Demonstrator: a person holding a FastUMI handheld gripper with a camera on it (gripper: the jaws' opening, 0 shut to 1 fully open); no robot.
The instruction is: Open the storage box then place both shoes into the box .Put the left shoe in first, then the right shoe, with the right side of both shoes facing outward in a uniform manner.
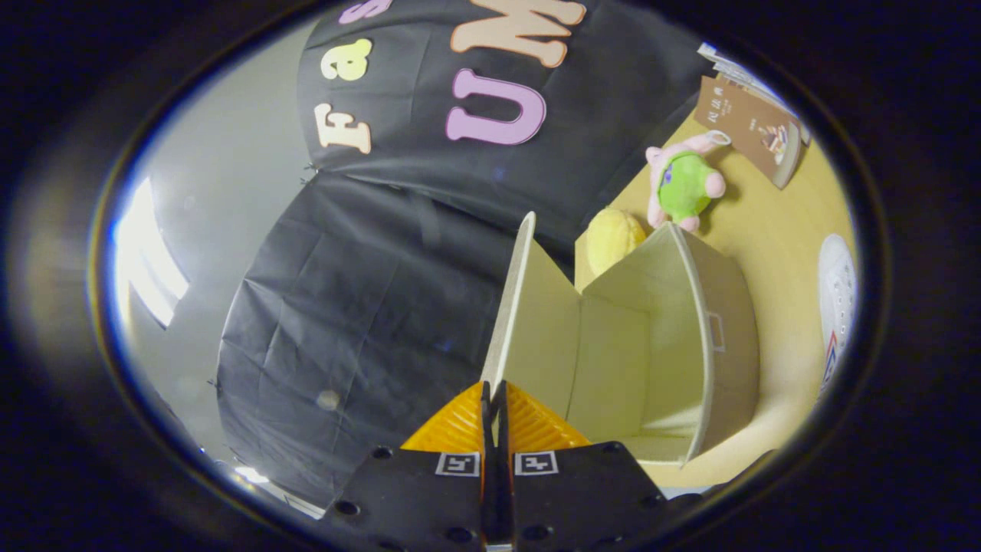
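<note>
Gripper point(495, 399) with fingers pinched on the thin lid point(515, 307) edge of the storage box point(690, 337), open mid-table point(774, 253). Fabric-board panel appears light, stiff; white shoe point(837, 299) lies beyond, likely soft; grasp its collar.

The fingers point(495, 399) pinched the lid point(529, 307) of the box point(720, 337); a plush toy point(682, 184), book point(755, 130) and shoe point(837, 299) lay beyond on the counter point(774, 230).

We see a dim booth lit mainly from a bright window-like glare point(149, 257) at the left of the frame, blown out to white. Fisheye distortion bends the storage box point(651, 337) and the tabletop point(774, 253) at right. The gripper point(494, 399), fingers pressed together on the lid edge, sits slightly soft at bottom centre.
</note>
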